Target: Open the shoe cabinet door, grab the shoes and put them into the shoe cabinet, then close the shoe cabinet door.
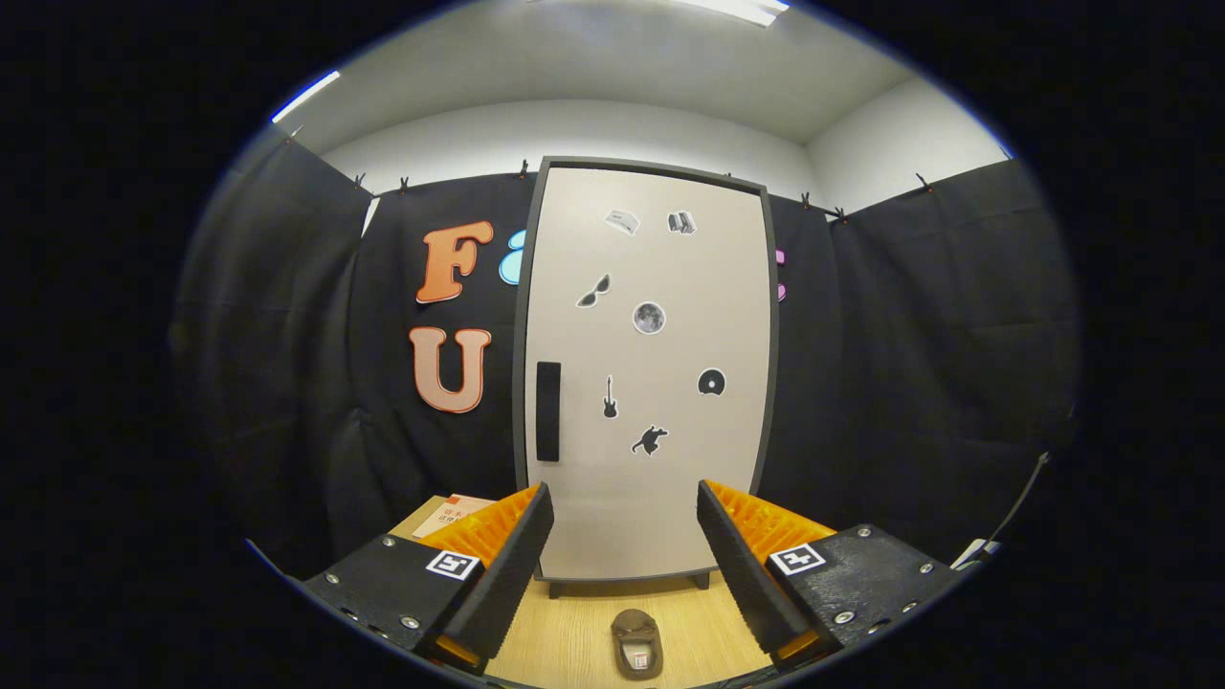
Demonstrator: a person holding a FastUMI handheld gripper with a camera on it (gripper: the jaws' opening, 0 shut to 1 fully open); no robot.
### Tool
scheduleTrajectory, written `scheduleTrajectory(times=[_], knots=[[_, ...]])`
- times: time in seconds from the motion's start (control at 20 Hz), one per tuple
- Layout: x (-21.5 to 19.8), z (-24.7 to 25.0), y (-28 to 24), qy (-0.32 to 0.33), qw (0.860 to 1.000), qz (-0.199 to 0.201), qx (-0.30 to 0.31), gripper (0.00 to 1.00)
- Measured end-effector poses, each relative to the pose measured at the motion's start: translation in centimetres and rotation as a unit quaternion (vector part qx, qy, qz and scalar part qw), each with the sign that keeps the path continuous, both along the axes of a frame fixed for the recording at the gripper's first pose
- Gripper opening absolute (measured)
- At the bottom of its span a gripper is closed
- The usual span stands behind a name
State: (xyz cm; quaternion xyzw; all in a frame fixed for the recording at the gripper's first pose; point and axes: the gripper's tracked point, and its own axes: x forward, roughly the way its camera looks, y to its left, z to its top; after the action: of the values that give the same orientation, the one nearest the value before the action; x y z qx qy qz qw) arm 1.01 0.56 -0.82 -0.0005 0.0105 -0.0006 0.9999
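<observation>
At the left, behind the left finger, a cardboard box [450, 512] lies on the wooden floor [574, 641], close to the left foot of the cabinet.

The gripper [624, 545] is held level and squarely facing the cabinet [646, 364], pointing at the lower part of its door. The jaws are released: the two fingers stand wide apart with nothing between them but floor and the door's bottom edge. Neither finger touches anything.

The cabinet stands upright beyond the fingers, against the black cloth wall. Its pale door [660, 498] is closed within a dark frame. A dark vertical handle [547, 411] sits near the door's left edge, about halfway up, above the left finger. Small stickers [649, 318] are scattered over the door's upper and middle parts. Short feet raise the cabinet slightly off the floor.

A shoe [636, 643] lies on the floor in front of the cabinet, between the fingers and below them, apart from both and from the cabinet base. It appears dark brown, with its opening facing up. Its far end points toward the door.
</observation>
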Motion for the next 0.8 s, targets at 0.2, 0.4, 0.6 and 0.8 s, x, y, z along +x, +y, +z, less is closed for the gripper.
scheduleTrajectory(times=[0.2,0.4,0.6,0.8], knots=[[0.7,-0.7,0.3,0.005,1.000,0.001,0.002,0.95],[2.0,-2.2,1.7,0.021,1.000,0.011,0.005,0.95],[4.5,-2.9,3.8,0.027,0.999,0.029,0.008,0.95],[7.7,-2.5,5.9,0.020,0.998,0.052,0.006,0.95]])
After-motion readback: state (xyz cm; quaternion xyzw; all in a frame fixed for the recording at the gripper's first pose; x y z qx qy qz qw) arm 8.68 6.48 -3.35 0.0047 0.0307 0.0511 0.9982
